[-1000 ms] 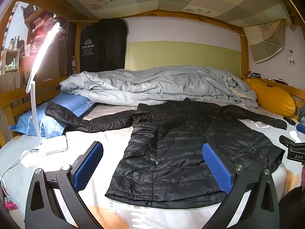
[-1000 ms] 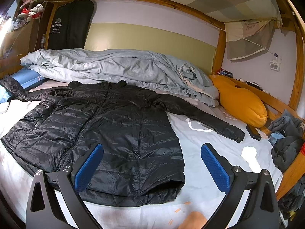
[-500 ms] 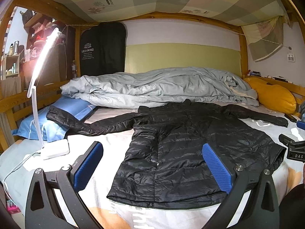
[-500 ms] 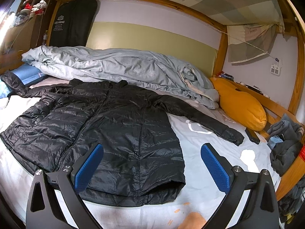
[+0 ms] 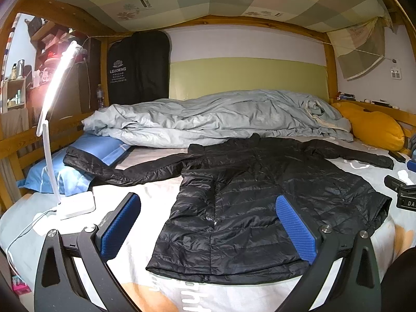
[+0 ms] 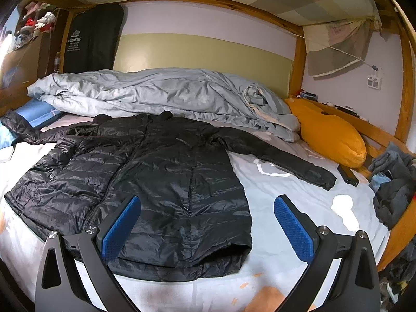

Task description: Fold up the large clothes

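Long black quilted puffer coat (image 5: 260, 202) lies flat mid-frame on pale printed bedsheet (image 6: 299, 208), sleeves spread. Left gripper (image 5: 208, 223) & right gripper (image 6: 205, 221) both wide open, holding nothing.

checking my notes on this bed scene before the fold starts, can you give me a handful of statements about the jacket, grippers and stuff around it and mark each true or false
1. The black jacket lies spread flat on the bed with both sleeves stretched outward. True.
2. The right gripper is shut on the jacket's hem. False: its jaws stand wide apart and hold nothing.
3. The left gripper is open and holds nothing. True.
4. The orange pillow lies on top of the jacket. False: it sits at the bed's right side, beyond the end of the jacket's sleeve.
5. A lit white desk lamp stands on the bed to the left of the jacket. True.
6. The grey duvet covers the jacket. False: it is bunched up behind the jacket, against the wall.
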`<state>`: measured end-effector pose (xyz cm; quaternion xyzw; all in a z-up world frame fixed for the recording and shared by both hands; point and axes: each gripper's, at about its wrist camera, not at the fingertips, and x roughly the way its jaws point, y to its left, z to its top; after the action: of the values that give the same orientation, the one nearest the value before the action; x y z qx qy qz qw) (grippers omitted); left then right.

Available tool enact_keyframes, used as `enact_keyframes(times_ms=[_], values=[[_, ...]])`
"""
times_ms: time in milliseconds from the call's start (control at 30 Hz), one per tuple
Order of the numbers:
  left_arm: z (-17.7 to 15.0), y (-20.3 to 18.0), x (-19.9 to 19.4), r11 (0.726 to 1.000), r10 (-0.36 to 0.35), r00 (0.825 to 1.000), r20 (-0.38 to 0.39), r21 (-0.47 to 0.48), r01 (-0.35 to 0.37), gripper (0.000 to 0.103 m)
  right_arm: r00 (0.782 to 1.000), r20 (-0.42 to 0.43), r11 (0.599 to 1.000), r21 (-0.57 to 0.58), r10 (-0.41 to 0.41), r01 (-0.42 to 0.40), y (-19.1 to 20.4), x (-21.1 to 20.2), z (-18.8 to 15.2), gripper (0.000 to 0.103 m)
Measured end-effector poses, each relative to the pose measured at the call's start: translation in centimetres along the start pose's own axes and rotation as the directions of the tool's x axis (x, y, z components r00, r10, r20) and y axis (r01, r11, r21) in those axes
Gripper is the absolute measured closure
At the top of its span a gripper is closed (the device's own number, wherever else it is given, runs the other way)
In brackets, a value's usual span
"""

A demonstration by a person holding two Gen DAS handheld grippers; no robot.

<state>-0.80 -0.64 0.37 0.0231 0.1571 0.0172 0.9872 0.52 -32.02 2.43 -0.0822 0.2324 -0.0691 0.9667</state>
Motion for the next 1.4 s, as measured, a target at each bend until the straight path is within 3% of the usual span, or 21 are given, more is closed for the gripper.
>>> enact_keyframes(times_ms=[267, 1400], values=[[0.0, 0.0, 0.0, 1.000, 0.010, 1.000, -0.007, 0.002, -0.010, 0.000, 1.000, 0.014, 0.999, -0.046, 0.007, -0.006, 0.8, -0.4, 0.0, 0.000], [0.0, -0.1, 0.3, 1.000, 0.000, 1.000, -0.010, -0.002, 0.000, 0.000, 1.000, 0.005, 0.998, -0.056, 0.018, -0.017, 1.2, -0.1, 0.1, 0.000]])
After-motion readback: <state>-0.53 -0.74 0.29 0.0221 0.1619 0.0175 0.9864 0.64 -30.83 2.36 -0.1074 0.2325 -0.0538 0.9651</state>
